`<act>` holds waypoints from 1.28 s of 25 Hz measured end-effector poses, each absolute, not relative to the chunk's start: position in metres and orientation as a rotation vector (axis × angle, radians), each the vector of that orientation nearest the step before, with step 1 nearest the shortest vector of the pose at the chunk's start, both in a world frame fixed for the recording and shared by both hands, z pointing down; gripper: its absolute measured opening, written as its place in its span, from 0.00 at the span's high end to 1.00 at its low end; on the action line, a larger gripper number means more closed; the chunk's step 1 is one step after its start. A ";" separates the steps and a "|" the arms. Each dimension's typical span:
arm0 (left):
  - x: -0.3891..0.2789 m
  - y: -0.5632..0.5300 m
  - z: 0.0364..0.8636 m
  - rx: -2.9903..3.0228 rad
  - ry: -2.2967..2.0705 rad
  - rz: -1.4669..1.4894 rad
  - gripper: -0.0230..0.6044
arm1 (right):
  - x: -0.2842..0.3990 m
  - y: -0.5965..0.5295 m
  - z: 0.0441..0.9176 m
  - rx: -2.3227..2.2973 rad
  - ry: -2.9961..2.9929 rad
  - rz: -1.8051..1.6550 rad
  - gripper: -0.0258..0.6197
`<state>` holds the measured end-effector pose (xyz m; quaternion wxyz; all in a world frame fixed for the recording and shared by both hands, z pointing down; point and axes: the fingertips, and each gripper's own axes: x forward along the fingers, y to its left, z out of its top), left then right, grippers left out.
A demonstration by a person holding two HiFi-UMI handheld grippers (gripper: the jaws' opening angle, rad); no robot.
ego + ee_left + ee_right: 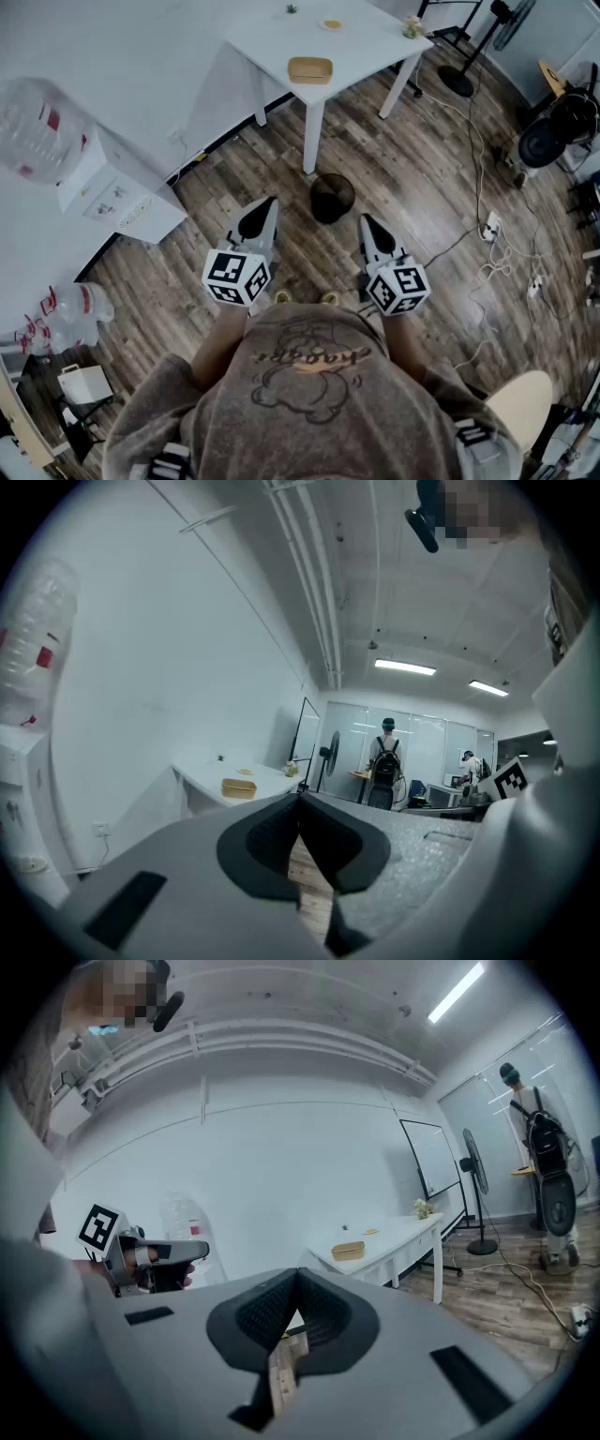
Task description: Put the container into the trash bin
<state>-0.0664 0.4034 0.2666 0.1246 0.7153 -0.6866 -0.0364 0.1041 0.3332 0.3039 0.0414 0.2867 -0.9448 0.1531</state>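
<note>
The container (310,69) was a low, tan box with rounded corners, its top a shade paler inside a darker rim. It lay flat on the white counter (272,37), close to the counter's corner nearest the person. It was too small in every view for any label on it to be made out.

The trash bin (332,198) was round, dark and open-topped. It stood on the wood-plank floor (422,187) just beside the counter's near leg, on the person's side.

Both grippers hung short of the counter, well apart from the container. The left gripper (269,202) had its jaws pressed together on nothing, and the right gripper (367,222) was likewise closed and empty. Each carried a cube with black-and-white square markers.

The person's sweatshirt (309,375) bore a cursive word over a cartoon figure, but the word could not be read. To the left of the counter a clear water bottle (37,127) carried a red label with print too small to read.
</note>
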 end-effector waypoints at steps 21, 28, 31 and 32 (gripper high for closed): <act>-0.108 0.388 0.294 2.174 -1.849 -0.090 0.96 | 0.079 0.348 0.330 1.063 -2.838 0.493 0.97; -0.129 0.355 0.301 2.177 -1.850 -0.101 0.96 | 0.054 0.315 0.343 1.045 -2.828 0.496 0.97; -0.142 0.334 0.304 2.162 -1.858 -0.108 0.96 | 0.040 0.291 0.346 1.032 -2.821 0.497 0.97; -0.146 0.325 0.304 2.158 -1.860 -0.107 0.96 | 0.035 0.280 0.345 1.031 -2.817 0.498 0.97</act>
